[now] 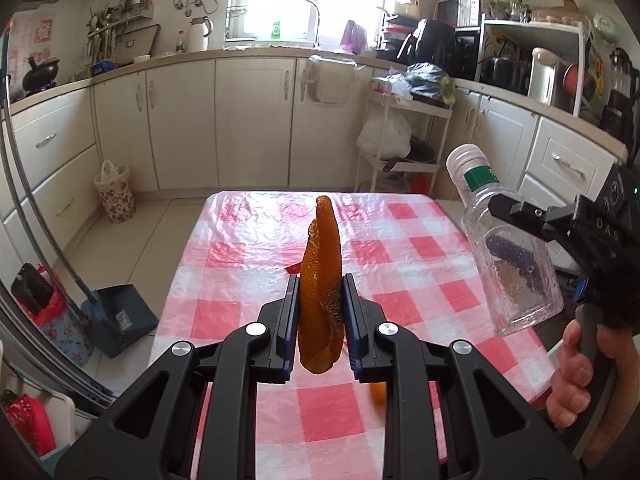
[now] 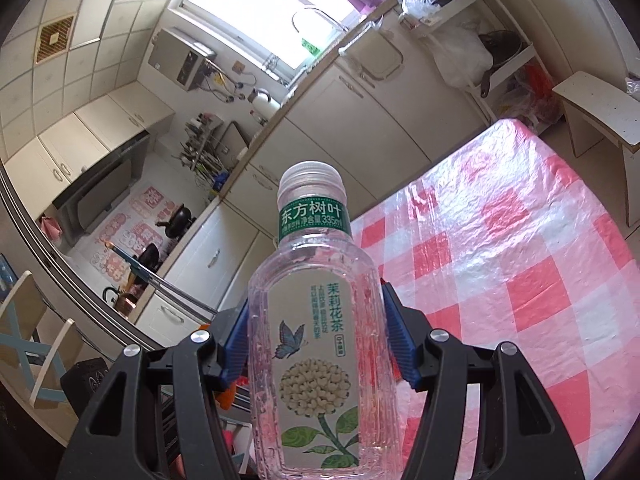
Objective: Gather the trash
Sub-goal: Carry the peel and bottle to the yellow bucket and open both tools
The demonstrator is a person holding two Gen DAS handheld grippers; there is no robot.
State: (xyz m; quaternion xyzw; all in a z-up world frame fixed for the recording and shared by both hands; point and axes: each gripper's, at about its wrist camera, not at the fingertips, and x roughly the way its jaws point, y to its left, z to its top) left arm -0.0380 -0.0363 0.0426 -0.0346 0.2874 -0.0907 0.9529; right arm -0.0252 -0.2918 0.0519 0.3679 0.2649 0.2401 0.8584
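The left gripper (image 1: pixel 320 300) had its jaws clamped on an orange peel (image 1: pixel 322 280), held upright above the near part of the table (image 1: pixel 248 248). The right gripper (image 2: pixel 316 344) had its jaws clamped on an empty bottle (image 2: pixel 316 332), lifted over the table's right edge. Both grips should stay firm (the peel looked limp) while being carried to a bin. Beyond the table's far left corner stood a floral bin (image 1: pixel 114 192) against white cabinets (image 1: pixel 252 120).

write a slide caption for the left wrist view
Left hand-held gripper clamps an orange peel above the checked table; right hand-held gripper holds an empty bottle.
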